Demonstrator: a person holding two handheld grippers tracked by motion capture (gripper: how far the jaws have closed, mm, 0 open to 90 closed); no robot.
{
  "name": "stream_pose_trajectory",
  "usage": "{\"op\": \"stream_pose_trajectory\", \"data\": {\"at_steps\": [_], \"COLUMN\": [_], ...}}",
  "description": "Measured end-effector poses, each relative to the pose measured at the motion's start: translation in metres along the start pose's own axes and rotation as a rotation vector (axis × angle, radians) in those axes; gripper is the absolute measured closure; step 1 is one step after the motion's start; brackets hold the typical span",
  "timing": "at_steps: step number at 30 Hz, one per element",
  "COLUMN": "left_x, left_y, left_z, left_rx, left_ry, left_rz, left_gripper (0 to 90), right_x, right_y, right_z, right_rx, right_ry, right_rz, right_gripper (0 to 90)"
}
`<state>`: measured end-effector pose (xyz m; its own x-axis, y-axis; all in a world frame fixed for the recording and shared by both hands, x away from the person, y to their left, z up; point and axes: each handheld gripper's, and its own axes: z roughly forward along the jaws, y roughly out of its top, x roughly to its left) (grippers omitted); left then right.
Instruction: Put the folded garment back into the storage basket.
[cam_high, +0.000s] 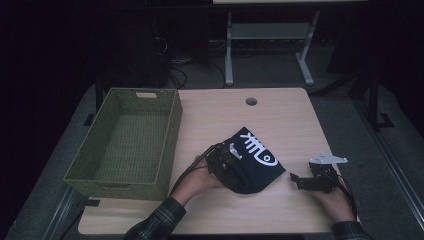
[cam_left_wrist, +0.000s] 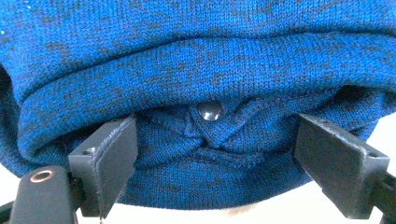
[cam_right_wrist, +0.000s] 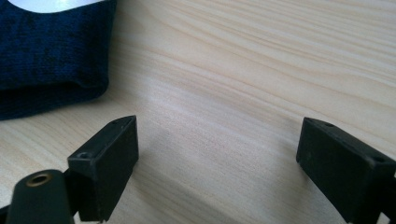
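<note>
1. Left gripper is seen at the near-left edge of a dark blue knitted garment; its jaws stand spread, with folded cloth between and ahead of them but not pinched by the pads.
2. From the left gripper view, the garment lies straight ahead of the jaws and close up; its outer edges are cut off at the top and sides, so its full shape cannot be made out there.
3. A small dark snap button is noted between the two jaws, on a pointed flap of the knit.
4. Whether the jaw tips touch the cloth is hard to tell; the folds hide the contact line.
5. Right gripper is held to the right of the garment, apart from it, jaws spread wide over bare table with nothing between them.
6. In the right gripper view, one corner of the garment is seen ahead and to the left of the jaws; a white patch at the top edge is cut off.
7. A white fish-bone print is seen on the garment, beyond the left gripper.
8. A green woven basket stands well to the left of the left gripper.
9. The room beyond the table is dark and poorly resolved.
</note>
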<state>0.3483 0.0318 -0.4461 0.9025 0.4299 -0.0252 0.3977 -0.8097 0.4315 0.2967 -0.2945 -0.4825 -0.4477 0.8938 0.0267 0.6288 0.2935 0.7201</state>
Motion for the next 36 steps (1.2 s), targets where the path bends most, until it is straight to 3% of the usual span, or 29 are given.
{"op": "stream_pose_trajectory", "data": {"at_steps": [5, 9, 21, 31, 36], "left_x": [-0.002, 0.0, 0.014, 0.017, 0.016], "left_y": [0.002, 0.001, 0.002, 0.001, 0.003], "left_z": [0.002, 0.001, -0.006, -0.011, -0.024], "left_rx": [0.013, 0.008, 0.016, -0.006, -0.04], "left_ry": [0.015, 0.014, 0.014, -0.023, -0.04], "left_rz": [0.017, 0.021, 0.008, -0.021, -0.032], "left_gripper": [16.2, 25.5, 67.0, 72.2, 72.3], "right_x": [0.0, 0.0, 0.0, 0.0, 0.0], "right_y": [0.0, 0.0, 0.0, 0.0, 0.0], "right_z": [0.0, 0.0, 0.0, 0.0, 0.0], "right_rx": [0.0, 0.0, 0.0, 0.0, 0.001], "right_ry": [-0.001, -0.001, -0.003, -0.004, -0.005], "right_rz": [0.0, 0.0, 0.004, 0.007, 0.009], "right_gripper": [12.5, 12.5, 12.5, 12.5, 12.5]}}
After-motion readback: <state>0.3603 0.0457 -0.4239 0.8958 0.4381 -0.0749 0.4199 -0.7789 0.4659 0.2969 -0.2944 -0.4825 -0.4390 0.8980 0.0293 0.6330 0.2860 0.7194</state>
